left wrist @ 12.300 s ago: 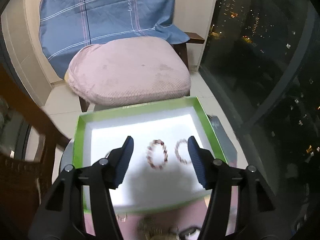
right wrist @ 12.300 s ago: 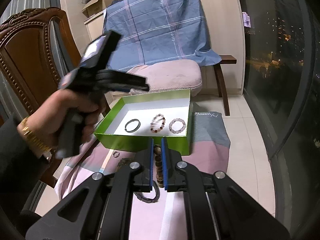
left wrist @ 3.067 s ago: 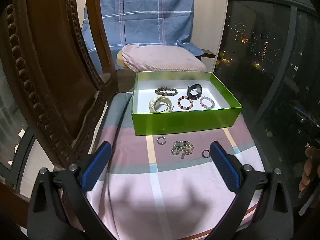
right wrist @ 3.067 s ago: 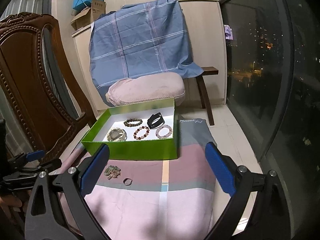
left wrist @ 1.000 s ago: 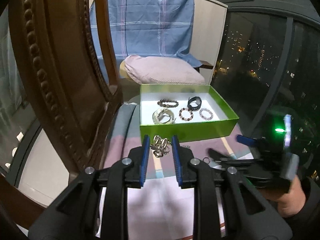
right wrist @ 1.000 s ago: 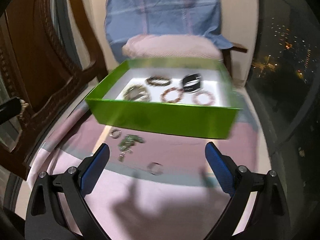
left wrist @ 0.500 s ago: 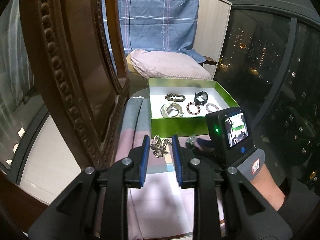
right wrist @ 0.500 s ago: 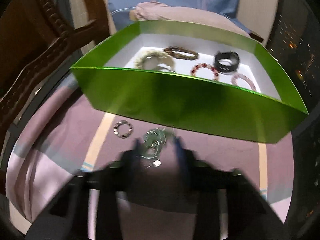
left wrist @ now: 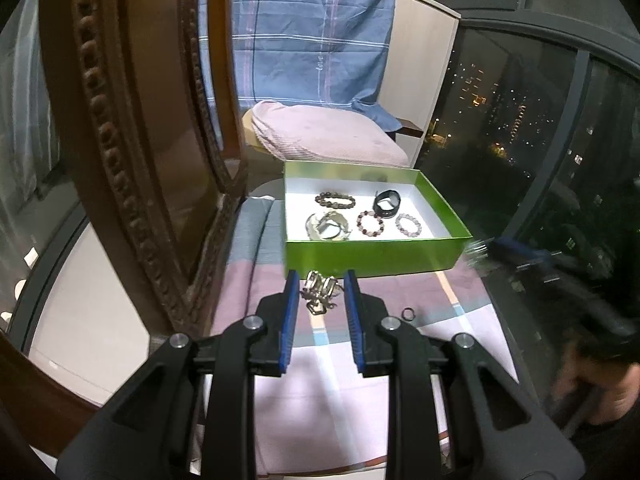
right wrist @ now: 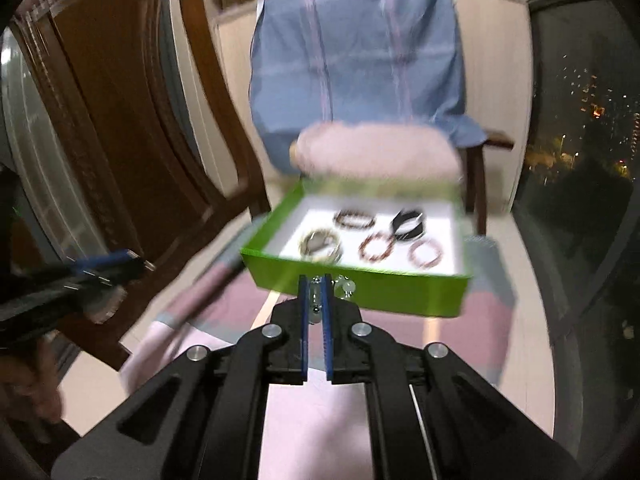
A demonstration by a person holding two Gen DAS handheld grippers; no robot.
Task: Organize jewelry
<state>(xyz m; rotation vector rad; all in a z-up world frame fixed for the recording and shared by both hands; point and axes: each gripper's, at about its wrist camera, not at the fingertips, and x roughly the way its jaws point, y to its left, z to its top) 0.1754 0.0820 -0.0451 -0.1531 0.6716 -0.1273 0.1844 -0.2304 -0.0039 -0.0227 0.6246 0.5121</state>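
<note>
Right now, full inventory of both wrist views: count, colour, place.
green cardboard box: 1, green outside, white inside, on the cloth's far part
beaded bracelets: 3 (dark, reddish, pale pink), inside the box
black band: 1, black, box far right
pale bangle: 1, silvery-cream, box front left
silver chain piece: 1, metallic, between the left gripper's fingers
beaded necklace: 1, greenish, blurred, at the right gripper's tips
small dark ring: 1, on the cloth
striped cloth: 1, pink-grey-blue, under everything
wooden chairs: 2; the far one has a pink cushion and blue plaid sheet
left gripper: shut on the chain piece
right gripper: shut on the necklace
</note>
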